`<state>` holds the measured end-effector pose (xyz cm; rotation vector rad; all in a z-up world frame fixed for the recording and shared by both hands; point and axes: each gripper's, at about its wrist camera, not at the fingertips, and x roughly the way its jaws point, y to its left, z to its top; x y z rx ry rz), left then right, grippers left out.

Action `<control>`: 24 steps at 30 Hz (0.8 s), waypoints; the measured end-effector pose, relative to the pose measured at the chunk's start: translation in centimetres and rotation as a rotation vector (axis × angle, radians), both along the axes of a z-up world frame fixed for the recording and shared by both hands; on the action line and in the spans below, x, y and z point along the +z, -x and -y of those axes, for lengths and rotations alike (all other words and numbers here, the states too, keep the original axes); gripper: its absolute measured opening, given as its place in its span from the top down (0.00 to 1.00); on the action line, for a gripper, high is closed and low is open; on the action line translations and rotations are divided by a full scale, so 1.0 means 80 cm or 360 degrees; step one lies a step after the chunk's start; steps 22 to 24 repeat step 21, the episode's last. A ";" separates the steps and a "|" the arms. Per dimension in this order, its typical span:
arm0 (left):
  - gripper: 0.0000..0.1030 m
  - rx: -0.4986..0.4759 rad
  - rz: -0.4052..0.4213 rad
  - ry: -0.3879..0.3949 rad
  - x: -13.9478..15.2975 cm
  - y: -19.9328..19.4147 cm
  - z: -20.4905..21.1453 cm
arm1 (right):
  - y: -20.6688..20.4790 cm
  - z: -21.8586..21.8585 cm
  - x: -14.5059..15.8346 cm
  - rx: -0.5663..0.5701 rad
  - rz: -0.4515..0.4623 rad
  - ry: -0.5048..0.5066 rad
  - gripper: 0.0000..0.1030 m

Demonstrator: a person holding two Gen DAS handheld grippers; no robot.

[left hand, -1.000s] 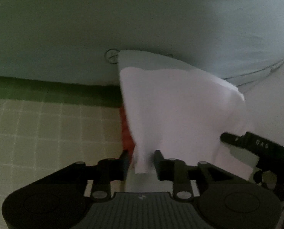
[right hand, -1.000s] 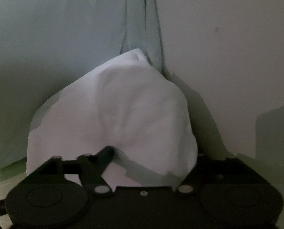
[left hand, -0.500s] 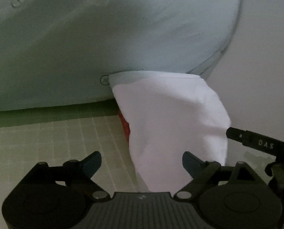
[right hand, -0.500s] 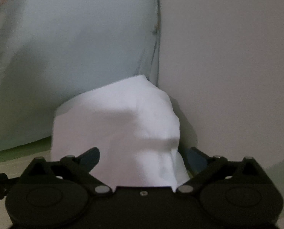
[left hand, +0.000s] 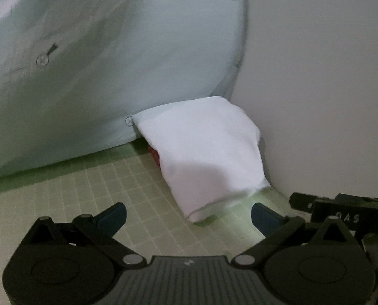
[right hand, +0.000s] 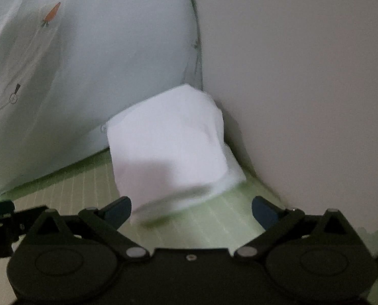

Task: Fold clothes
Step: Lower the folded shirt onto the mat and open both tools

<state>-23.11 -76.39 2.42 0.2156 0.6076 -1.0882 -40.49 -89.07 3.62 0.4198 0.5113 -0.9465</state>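
A folded white garment point(left hand: 204, 157) sits at the far end of a pale green checked sheet point(left hand: 92, 193), tucked into the corner where a large light blue pillow point(left hand: 107, 63) leans against a plain off-white wall point(left hand: 316, 89). The bundle's far end rests against the pillow and its right side lies close along the wall; its near edge shows a rolled fold just above the sheet. Something red point(left hand: 154, 155) peeks out from under its left side, too little of it to say what it is. The pillow carries small printed motifs, a carrot point(right hand: 51, 14) and a little round mark with a stem among them. The left tool point(left hand: 188, 214) hovers over the sheet in front of the garment, its jaws still spreading to their widest, with nothing between the blue fingertips point(left hand: 112, 216) and the cloth lying just beyond them, untouched. The right tool point(right hand: 191, 209) is held the same way, jaws spread wide and empty, the garment's blurred near edge just ahead of its left finger and apart from it. At the right edge of the left camera's view part of the other tool's black body shows, so the two are held close side by side.
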 end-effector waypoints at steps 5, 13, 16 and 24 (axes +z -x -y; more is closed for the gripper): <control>0.00 -0.0056 0.0000 -0.0021 -0.004 0.022 -0.027 | 0.010 -0.035 -0.008 0.0018 -0.0057 -0.0026 0.01; 0.00 -0.0090 0.0007 -0.0043 -0.009 0.040 -0.043 | 0.039 -0.065 -0.012 0.0027 -0.0091 -0.0011 0.01; 0.00 -0.0103 0.0013 -0.0039 -0.008 0.046 -0.046 | 0.049 -0.072 -0.011 0.0024 -0.0087 -0.0010 0.01; 0.00 -0.0135 0.0044 -0.0048 -0.007 0.055 -0.046 | 0.055 -0.072 -0.013 0.0015 -0.0072 -0.0003 0.01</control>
